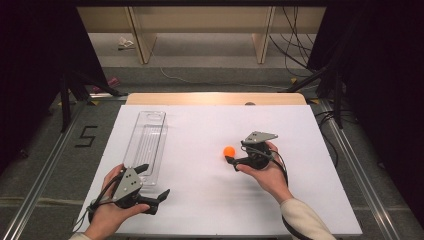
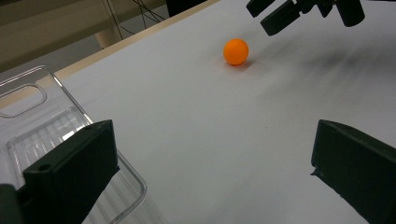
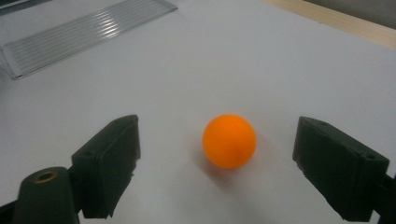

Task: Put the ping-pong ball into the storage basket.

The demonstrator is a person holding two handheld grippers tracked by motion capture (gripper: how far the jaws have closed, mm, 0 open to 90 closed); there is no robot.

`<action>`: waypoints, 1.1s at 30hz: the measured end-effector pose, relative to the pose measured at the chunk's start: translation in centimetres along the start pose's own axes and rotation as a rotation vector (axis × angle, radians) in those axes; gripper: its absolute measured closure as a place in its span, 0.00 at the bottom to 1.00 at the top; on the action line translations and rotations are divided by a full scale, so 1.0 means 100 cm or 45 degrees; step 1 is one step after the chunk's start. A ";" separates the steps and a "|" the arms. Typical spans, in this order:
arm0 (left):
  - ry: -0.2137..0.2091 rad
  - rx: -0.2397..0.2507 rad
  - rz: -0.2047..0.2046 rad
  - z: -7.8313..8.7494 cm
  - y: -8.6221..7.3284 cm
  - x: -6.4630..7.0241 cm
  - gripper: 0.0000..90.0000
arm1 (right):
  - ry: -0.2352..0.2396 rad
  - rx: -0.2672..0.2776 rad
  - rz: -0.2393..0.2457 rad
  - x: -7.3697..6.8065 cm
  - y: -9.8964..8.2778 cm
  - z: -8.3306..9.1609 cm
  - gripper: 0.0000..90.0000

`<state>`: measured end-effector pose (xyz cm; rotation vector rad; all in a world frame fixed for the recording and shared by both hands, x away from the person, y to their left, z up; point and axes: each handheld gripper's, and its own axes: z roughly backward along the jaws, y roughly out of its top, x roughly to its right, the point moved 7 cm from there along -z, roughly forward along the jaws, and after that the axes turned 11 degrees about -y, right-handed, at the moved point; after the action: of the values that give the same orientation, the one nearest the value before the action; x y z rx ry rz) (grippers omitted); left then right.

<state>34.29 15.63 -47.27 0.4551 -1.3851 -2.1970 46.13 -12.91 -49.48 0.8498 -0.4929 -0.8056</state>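
Note:
A small orange ball (image 1: 229, 151) rests on the white table sheet (image 1: 200, 200), right of centre. My right gripper (image 1: 236, 152) is open just beside it. In the right gripper view the ball (image 3: 229, 140) lies between the two spread black jaws of this gripper (image 3: 220, 156), touching neither. My left gripper (image 1: 154, 181) is open near the front left, by the near end of a clear plastic tray (image 1: 147, 142). Along its wide-apart jaws (image 2: 215, 163) I see bare sheet, the tray's corner (image 2: 28, 121) and the ball (image 2: 236, 51) farther off.
The long clear tray (image 3: 88, 30) lies lengthwise on the left half of the sheet. The table's wooden far edge (image 1: 215, 98) runs behind it. The right gripper's jaws (image 2: 280, 14) show at the top of the left gripper view. Cables and metal rails flank the table.

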 end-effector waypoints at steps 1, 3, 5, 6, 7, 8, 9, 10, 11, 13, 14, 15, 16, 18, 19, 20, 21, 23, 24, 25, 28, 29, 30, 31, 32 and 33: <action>0.000 0.001 0.000 0.000 0.000 0.000 0.00 | 0.001 0.001 0.004 0.000 0.000 -0.001 0.18; 0.001 0.000 -0.005 0.000 0.000 0.000 0.00 | 0.003 -0.002 0.003 -0.001 0.001 -0.004 0.18; 0.000 0.000 -0.004 0.000 0.000 0.000 0.00 | 0.003 -0.004 0.005 -0.002 0.002 -0.006 0.18; 0.000 0.002 -0.001 0.000 0.000 0.000 0.00 | 0.006 -0.005 0.003 -0.002 0.002 -0.007 0.18; -0.001 0.002 0.002 0.000 0.000 0.000 0.00 | 0.007 -0.007 0.002 -0.002 0.002 -0.007 0.18; -0.001 0.002 0.002 0.000 0.000 0.000 0.00 | 0.007 -0.006 0.005 -0.002 0.003 -0.008 0.18; -0.001 0.003 0.002 0.000 0.000 0.000 0.00 | 0.006 -0.006 0.004 -0.002 0.003 -0.008 0.18; 0.000 0.005 0.004 0.000 0.000 0.000 0.00 | 0.006 -0.007 0.005 -0.002 0.003 -0.009 0.18; -0.001 0.004 0.001 0.000 0.000 0.000 0.00 | 0.006 -0.009 0.003 -0.002 0.003 -0.009 0.18; -0.001 0.004 -0.002 0.000 0.000 0.000 0.00 | 0.002 -0.008 0.004 -0.001 0.004 -0.010 0.18; 0.000 0.003 -0.004 0.000 0.000 0.000 0.00 | 0.002 -0.009 0.001 -0.001 0.004 -0.011 0.18; -0.001 0.004 -0.003 0.000 0.000 0.000 0.00 | 0.001 -0.008 0.002 -0.001 0.004 -0.011 0.18; -0.001 0.003 -0.002 0.000 0.000 0.000 0.00 | 0.000 -0.007 0.001 -0.001 0.004 -0.012 0.18; -0.002 0.003 0.001 0.000 0.000 0.000 0.00 | -0.002 -0.007 0.000 0.000 0.005 -0.012 0.18; -0.002 0.003 0.001 0.000 0.000 0.000 0.00 | -0.003 -0.008 0.000 0.001 0.005 -0.012 0.18; -0.003 0.003 0.002 0.000 0.000 0.000 0.00 | -0.004 -0.006 -0.001 0.001 0.006 -0.012 0.18; -0.003 0.003 0.002 0.000 0.000 0.000 0.00 | -0.003 -0.006 -0.004 0.001 0.006 -0.012 0.18; -0.001 0.004 -0.001 0.000 0.000 0.000 0.00 | -0.003 -0.008 -0.004 0.001 0.005 -0.013 0.18; -0.001 0.004 -0.001 0.000 0.001 0.000 0.00 | -0.001 -0.012 -0.003 0.001 0.005 -0.013 0.18; -0.001 0.003 -0.002 0.000 0.000 0.000 0.00 | 0.000 -0.011 -0.002 0.001 0.005 -0.014 0.18; -0.001 0.006 -0.002 0.000 0.001 0.000 0.00 | 0.001 -0.016 0.000 0.000 0.005 -0.016 0.18; -0.001 0.006 -0.002 0.000 0.001 0.000 0.00 | 0.003 -0.019 0.000 0.000 0.005 -0.016 0.18; -0.001 0.004 -0.002 0.000 0.000 0.000 0.00 | 0.003 -0.021 0.001 0.000 0.005 -0.017 0.18; -0.001 0.004 -0.001 0.000 0.000 0.000 0.00 | 0.003 -0.022 0.003 0.000 0.005 -0.017 0.18; -0.001 0.004 -0.001 0.000 0.000 0.000 0.00 | 0.003 -0.026 0.001 0.000 0.005 -0.018 0.18; -0.001 0.005 -0.001 0.000 0.001 0.000 0.00 | 0.000 -0.031 0.001 0.001 0.005 -0.019 0.18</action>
<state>34.32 15.63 -47.22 0.4562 -1.3902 -2.1957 47.66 -11.87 -50.18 0.8272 -0.4828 -0.8090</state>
